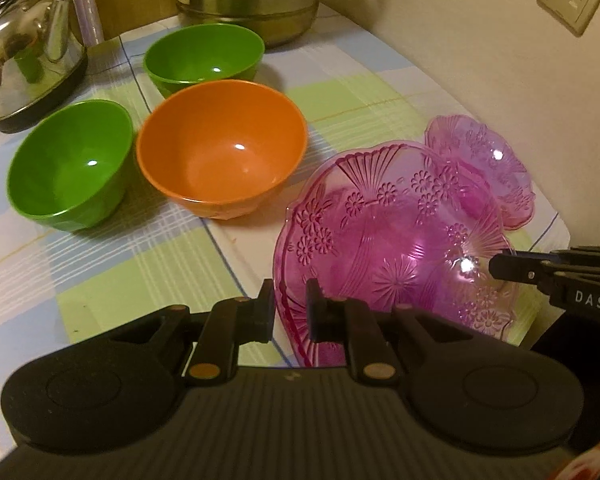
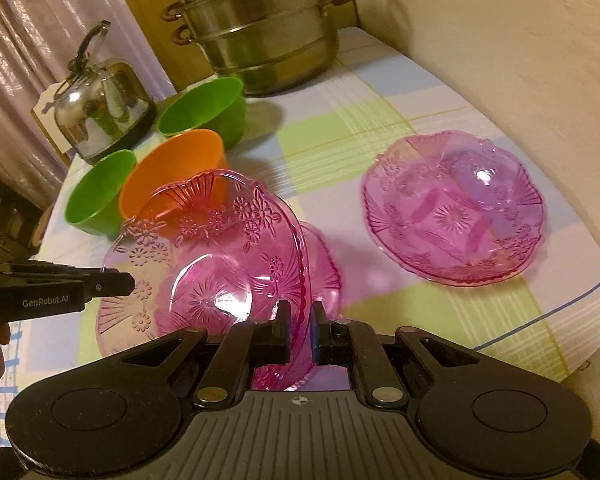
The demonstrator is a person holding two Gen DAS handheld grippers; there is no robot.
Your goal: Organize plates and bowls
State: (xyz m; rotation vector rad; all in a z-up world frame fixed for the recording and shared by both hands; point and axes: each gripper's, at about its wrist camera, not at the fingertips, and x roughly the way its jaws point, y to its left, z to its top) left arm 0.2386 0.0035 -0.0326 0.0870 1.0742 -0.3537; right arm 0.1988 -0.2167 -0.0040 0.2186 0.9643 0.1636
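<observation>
Both grippers pinched one pink plate (image 2: 204,264).
Left gripper (image 1: 288,312) and right gripper (image 2: 301,334) clamped opposite rims; stacking onto the far plate (image 2: 456,208) beyond probably follows.

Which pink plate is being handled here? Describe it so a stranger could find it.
From the steel steamer pot at the table's back, come forward past the orange bowl. The tilted pink plate stands there, its rim pinched by the left claw and right claw; the other pink plate lies flat, untouched.
</observation>
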